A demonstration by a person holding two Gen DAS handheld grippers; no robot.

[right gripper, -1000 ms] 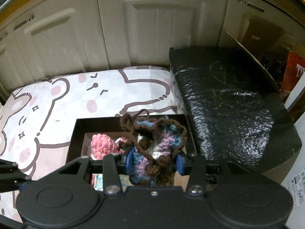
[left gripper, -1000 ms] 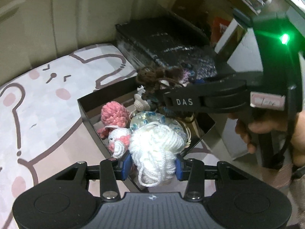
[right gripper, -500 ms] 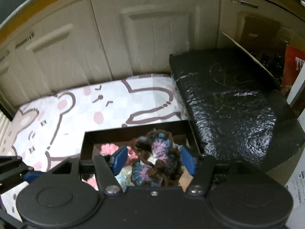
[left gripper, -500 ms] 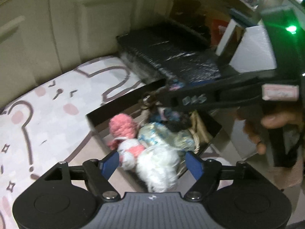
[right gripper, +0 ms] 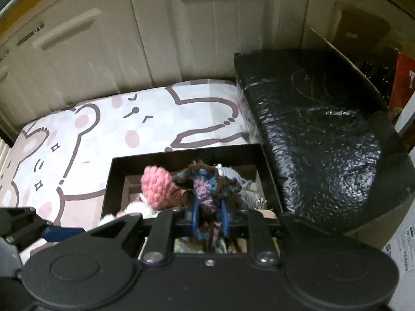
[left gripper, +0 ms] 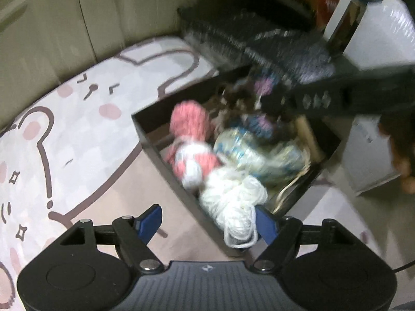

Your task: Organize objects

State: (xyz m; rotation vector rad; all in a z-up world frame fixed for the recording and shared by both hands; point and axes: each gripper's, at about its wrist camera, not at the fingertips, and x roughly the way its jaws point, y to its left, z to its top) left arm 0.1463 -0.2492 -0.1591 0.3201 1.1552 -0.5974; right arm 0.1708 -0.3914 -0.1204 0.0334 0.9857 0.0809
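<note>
A black open box (left gripper: 166, 160) sits on the bear-print mat and holds crochet pieces: a pink one (left gripper: 189, 121), a white yarn ball (left gripper: 233, 197) at the near corner, and a pale blue-patterned round item (left gripper: 259, 153). My left gripper (left gripper: 210, 221) is open and empty, just in front of the white yarn ball. My right gripper (right gripper: 209, 216) has its jaws close together around a brown, blue and purple crochet piece (right gripper: 207, 186) over the box (right gripper: 114, 181). The pink piece (right gripper: 155, 186) lies left of it.
A large black wrapped block (right gripper: 311, 129) lies to the right of the box. Cream cabinet doors (right gripper: 207, 26) stand behind the mat (right gripper: 103, 129). White boxes (left gripper: 384, 39) stand at the far right. The right gripper's body (left gripper: 337, 98) crosses above the box.
My left gripper opened, let go of the white yarn ball into the box and drew back. My right gripper opened briefly over the box, then closed again on the brown crochet piece.
</note>
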